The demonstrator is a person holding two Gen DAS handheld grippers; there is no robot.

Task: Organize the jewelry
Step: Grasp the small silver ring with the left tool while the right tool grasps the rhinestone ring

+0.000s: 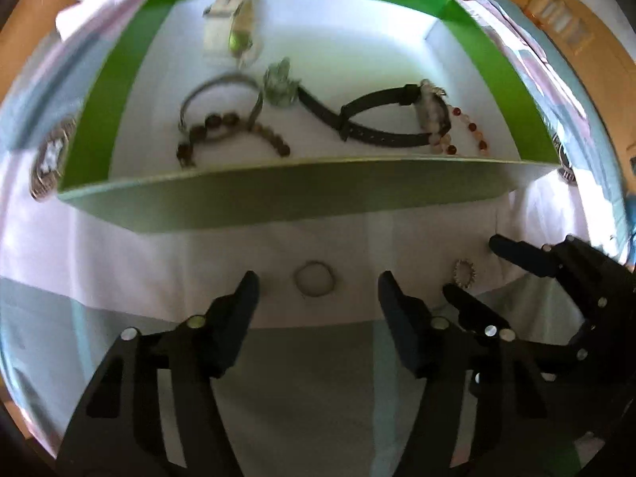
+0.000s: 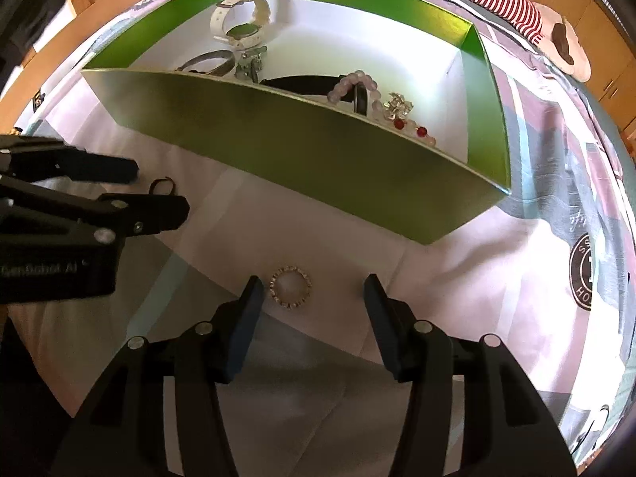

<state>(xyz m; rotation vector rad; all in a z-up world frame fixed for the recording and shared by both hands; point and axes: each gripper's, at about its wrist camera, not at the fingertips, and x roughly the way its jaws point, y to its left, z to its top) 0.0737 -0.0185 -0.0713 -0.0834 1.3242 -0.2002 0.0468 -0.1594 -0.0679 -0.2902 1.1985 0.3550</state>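
On the left, the left hand-held gripper [image 1: 316, 284] hangs low over the bedspread [image 1: 278, 377] with its jaws spread wide and nothing in them. A plain thin ring [image 1: 313, 279] lies flat on the cloth between its fingertips, roughly centred, just short of the near wall of the green box [image 1: 278, 202]. Inside that box already lie a beaded bracelet [image 1: 234, 135], a grey strap loop [image 1: 222, 91], a white watch [image 2: 242, 20], a black-strapped watch [image 1: 377, 119] and a pale bead bracelet with red beads [image 1: 465, 135].

To the right, the right hand-held gripper [image 2: 314, 290] is likewise wide open and empty, with a studded ring [image 2: 291, 287] on the cloth between its fingers, lying nearer the left finger than the right.

The step in hand looks like picking up both rings to drop them into the box. To do it well, I would shift the right hand-held gripper slightly to its left so the studded ring sits mid-gap. Each one should then be lowered until the pads just meet the cloth, since both rings lie flat and offer little height to pinch. Closing slowly across the ring's full width should keep it from flipping or sliding away. The soft bedspread may bunch between the pads, so a shallow press seems wiser than a deep one. The box wall stands high, and each ring must be lifted well clear of it.
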